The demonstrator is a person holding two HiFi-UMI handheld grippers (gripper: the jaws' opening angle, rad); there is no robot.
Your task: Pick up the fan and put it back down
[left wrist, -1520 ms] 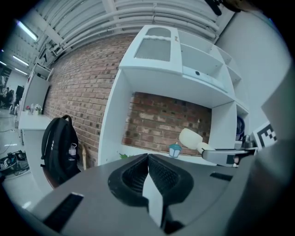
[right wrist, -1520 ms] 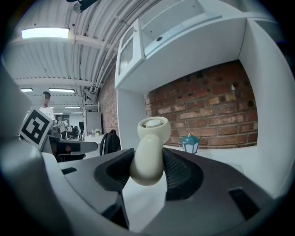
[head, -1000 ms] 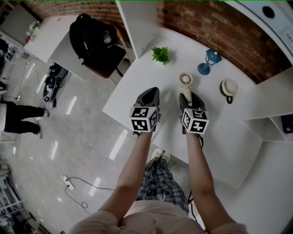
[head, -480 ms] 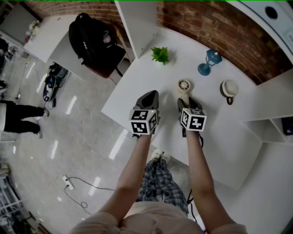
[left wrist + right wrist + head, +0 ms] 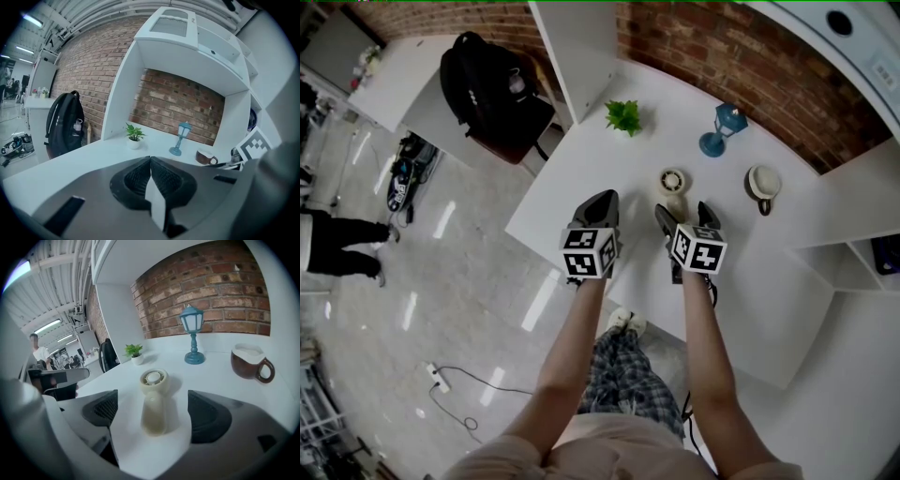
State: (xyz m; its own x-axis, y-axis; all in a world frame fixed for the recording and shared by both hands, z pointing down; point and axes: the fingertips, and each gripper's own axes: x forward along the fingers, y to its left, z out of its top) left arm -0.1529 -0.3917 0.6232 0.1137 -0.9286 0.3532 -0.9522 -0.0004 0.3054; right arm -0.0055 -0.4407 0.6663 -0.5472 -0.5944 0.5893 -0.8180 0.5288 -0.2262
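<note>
A cream hand-held fan [image 5: 673,182] lies flat on the white table [image 5: 581,178], its round head pointing away from me. In the right gripper view the fan [image 5: 154,397] rests with its handle between the two dark pads, touching neither. My right gripper [image 5: 682,212] [image 5: 152,417] has its jaws opening, wide apart on either side of the handle. My left gripper [image 5: 601,201] [image 5: 150,161] hovers shut and empty over the table's near-left part, to the left of the fan.
A small green plant [image 5: 624,115], a blue lantern [image 5: 717,128] and a brown mug [image 5: 763,182] stand behind the fan near the brick wall. White shelf units flank the table. A black backpack [image 5: 492,84] sits at the left; the table's edge runs just under my grippers.
The right jaws, earlier shut on the fan's handle, have spread wide and let it go. The fan now lies on the table. The left gripper has stayed put.
</note>
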